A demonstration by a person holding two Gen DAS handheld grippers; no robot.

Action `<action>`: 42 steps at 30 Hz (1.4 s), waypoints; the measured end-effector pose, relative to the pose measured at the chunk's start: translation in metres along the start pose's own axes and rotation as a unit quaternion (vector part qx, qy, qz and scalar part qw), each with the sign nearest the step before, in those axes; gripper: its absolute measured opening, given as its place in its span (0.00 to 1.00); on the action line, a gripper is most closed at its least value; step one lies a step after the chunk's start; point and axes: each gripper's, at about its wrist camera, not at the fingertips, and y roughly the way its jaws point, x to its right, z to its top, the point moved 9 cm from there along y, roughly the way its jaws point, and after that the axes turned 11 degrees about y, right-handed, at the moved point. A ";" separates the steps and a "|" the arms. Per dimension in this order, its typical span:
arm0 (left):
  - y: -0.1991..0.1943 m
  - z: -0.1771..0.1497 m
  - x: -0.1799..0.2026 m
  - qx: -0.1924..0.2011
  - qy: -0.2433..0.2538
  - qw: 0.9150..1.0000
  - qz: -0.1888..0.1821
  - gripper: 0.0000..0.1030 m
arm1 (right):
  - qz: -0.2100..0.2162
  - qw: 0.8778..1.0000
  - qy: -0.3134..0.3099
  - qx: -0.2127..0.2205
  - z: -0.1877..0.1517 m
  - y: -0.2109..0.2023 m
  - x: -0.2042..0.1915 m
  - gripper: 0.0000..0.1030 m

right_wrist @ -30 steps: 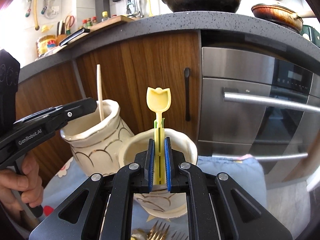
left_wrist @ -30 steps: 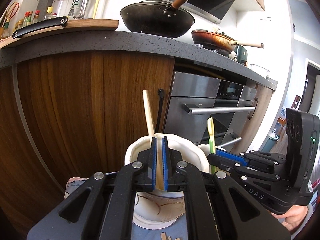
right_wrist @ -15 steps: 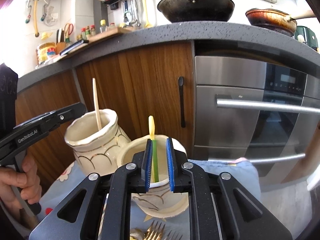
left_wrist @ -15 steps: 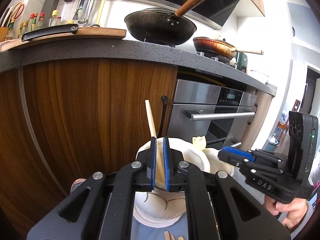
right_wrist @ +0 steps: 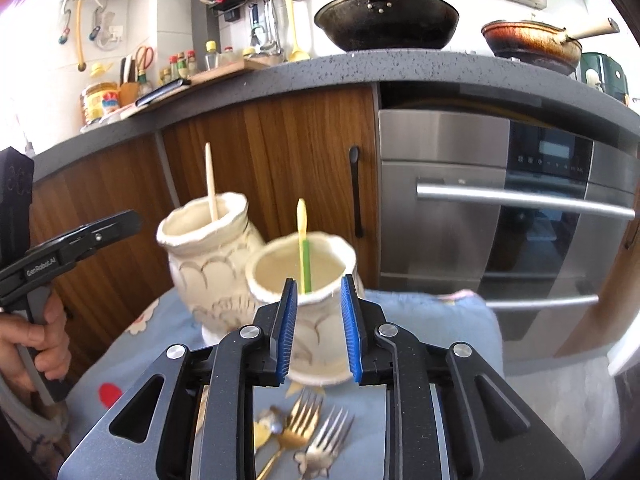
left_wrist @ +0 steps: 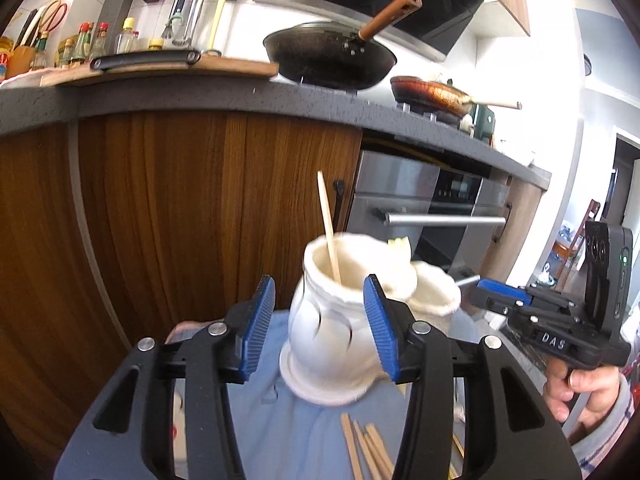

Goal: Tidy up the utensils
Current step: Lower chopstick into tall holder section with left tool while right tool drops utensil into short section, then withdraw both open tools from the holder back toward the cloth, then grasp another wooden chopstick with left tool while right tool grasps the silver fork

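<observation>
In the left wrist view the left tool has nothing between its blue pads, and its jaws are opening with the taller cream vase standing just beyond them on the blue cloth. A wooden chopstick leans inside that vase, free of the pads. More loose chopsticks lie on the cloth at the near edge, below the vase's foot. The right tool shows at the right side, held by a hand. In the right wrist view the right tool's jaws are also opening, empty, with the shorter cream vase just past the pads. A yellow and green utensil stands upright in it, untouched. The taller vase sits behind and to the left, touching or nearly touching the shorter one. A gold fork and a silver fork lie on the cloth near the front edge, with a small spoon-like piece beside them that is too blurred to name. The risks I see: both vases stand close together on soft cloth, so a pad or finger that brushes a rim while drawing back or reaching down for the forks could rock or tip a vase. The tall chopstick leans well above its rim and could be knocked out the same way. The loose chopsticks lie bunched, so a grip may catch several or let one slide.
</observation>
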 end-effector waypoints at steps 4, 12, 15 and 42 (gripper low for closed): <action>-0.005 -0.026 0.006 -0.026 0.000 1.000 -0.009 0.45 | -0.007 1.000 0.008 -0.016 -0.020 -0.007 0.005 0.23; -0.007 -0.082 0.026 -0.084 0.008 0.996 -0.026 0.45 | -0.020 0.998 0.035 -0.056 -0.068 -0.021 0.020 0.23; -0.004 -0.100 0.034 -0.111 0.020 0.993 -0.028 0.45 | -0.028 0.996 0.039 -0.075 -0.087 -0.023 0.024 0.23; 0.017 -0.157 0.063 -0.233 0.122 0.964 -0.039 0.10 | -0.044 0.981 -0.021 -0.190 -0.152 -0.008 0.004 0.23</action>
